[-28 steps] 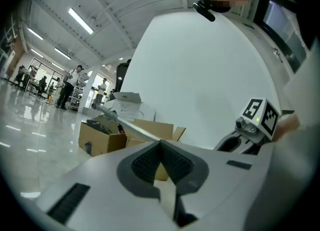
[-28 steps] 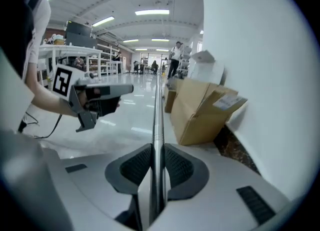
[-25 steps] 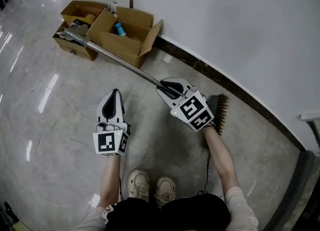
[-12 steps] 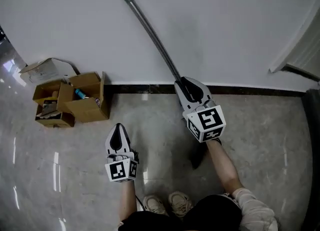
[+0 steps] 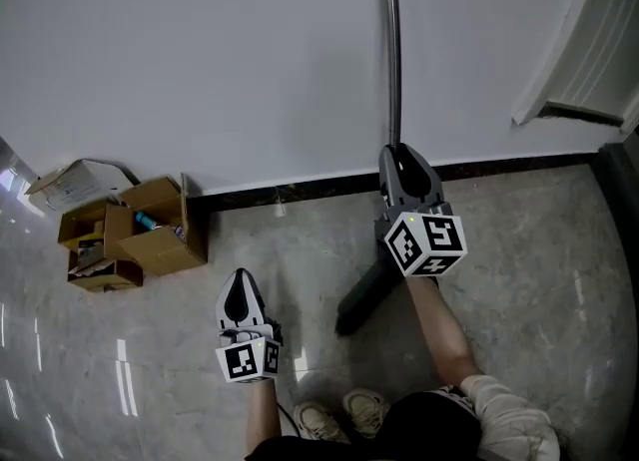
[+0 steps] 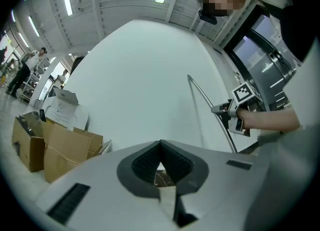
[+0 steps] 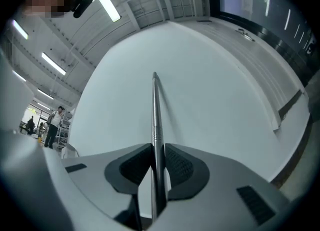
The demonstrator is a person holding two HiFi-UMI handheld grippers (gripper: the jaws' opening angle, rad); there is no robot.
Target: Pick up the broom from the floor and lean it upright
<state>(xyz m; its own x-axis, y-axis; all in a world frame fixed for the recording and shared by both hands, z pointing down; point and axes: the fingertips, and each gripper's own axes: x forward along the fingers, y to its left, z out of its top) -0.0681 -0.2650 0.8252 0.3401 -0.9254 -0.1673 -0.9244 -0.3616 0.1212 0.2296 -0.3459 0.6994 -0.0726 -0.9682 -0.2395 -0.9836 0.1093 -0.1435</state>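
Right gripper (image 5: 397, 157) was clamped on the broom (image 5: 393, 60). The right gripper view showed the metal handle pinched between both pads. In the head view the handle ran almost straight toward 12 o'clock, up along the white wall (image 5: 200, 60). Couldn't tell whether the handle actually touched the wall.

The dark broom head sat low, at about 7 o'clock from the right gripper, slanting down-left over the grey floor (image 5: 529, 249). Couldn't confirm floor contact.

Left gripper (image 5: 237, 281) had its jaws closed tip to tip with nothing between them. It was at roughly 8 o'clock from the right gripper, well apart from the broom, nose toward the wall.

Open cardboard boxes (image 5: 150, 239) were at 9 o'clock in the head view, just beside the dark baseboard (image 5: 300, 190). They held loose clutter, including something blue. The person's shoes (image 5: 339, 414) were at 6 o'clock, near the bottom edge.
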